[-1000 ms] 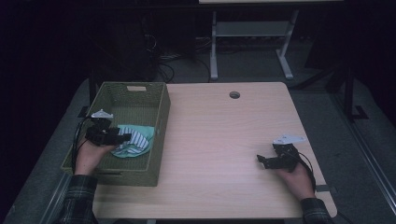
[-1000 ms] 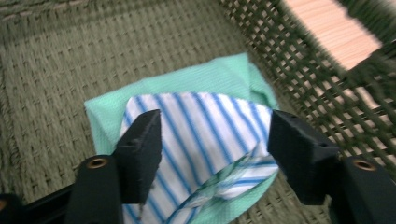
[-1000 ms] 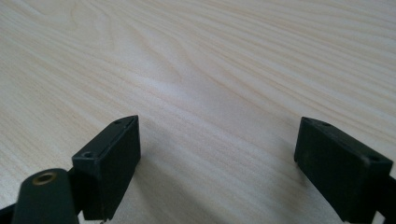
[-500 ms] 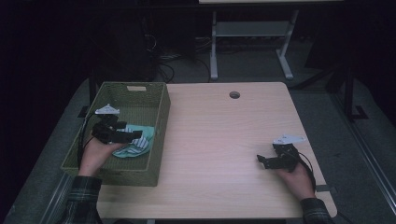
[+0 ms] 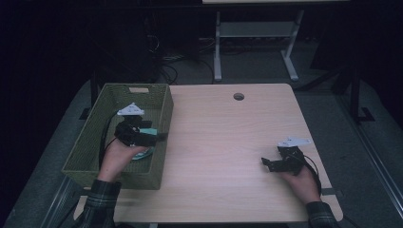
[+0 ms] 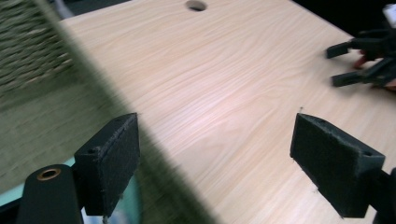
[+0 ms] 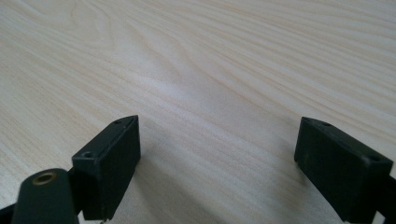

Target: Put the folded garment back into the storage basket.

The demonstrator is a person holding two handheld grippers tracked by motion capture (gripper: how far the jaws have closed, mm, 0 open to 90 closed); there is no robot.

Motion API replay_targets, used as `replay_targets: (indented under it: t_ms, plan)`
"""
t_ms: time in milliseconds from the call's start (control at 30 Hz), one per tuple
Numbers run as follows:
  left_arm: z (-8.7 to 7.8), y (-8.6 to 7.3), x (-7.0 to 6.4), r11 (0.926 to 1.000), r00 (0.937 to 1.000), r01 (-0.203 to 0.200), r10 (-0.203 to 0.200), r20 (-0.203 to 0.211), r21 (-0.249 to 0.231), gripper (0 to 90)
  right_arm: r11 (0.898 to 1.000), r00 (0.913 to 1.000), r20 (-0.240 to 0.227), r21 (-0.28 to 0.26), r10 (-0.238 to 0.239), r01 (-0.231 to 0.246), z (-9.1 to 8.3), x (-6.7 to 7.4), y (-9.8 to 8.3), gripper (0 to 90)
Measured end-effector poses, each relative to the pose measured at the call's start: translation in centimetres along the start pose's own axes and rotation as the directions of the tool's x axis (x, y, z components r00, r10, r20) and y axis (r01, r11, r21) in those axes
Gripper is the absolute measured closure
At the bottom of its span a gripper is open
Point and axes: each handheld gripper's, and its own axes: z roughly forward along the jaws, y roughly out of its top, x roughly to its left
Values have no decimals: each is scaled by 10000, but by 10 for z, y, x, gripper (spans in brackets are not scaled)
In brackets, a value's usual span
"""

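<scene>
Fingers of the left gripper (image 5: pixel 159 137) have just opened wide, empty, over the basket (image 5: pixel 95 142) rim above a cloth (image 5: pixel 142 154); right gripper (image 5: pixel 266 164) open, empty.

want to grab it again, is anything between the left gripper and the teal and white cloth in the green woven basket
Nothing visible does. The left gripper hangs open at the right wall of the green woven basket, and the teal and white cloth lies just below it on the basket floor, partly hidden by the hand.

The person's left hand (image 5: pixel 116 156) hides most of the teal cloth (image 5: pixel 142 153).
</scene>
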Motion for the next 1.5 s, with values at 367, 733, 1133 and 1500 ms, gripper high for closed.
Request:
replay_targets:
  t_ms: [367, 733, 1133, 1500]
  plan:
    - [35, 11, -41, 9987, 9961, -499, 503, 722, -65, 154, 10000, 10000, -5, 10, 0, 0, 0, 0, 0, 139]
    - [75, 7, -74, 9959, 9912, -900, 894, 978, 18, 155, 10000, 10000, -6, 10, -3, 3, 0, 0, 0, 138]
    - [124, -18, -98, 9867, 9856, -1370, 1269, 1118, 880, 155, 10000, 10000, -3, 10, -23, 23, 0, 0, 0, 138]
    - [154, -43, -90, 9738, 9877, -1455, 1327, 827, 1749, 154, 10000, 10000, -5, 14, -27, 27, 0, 0, 0, 138]
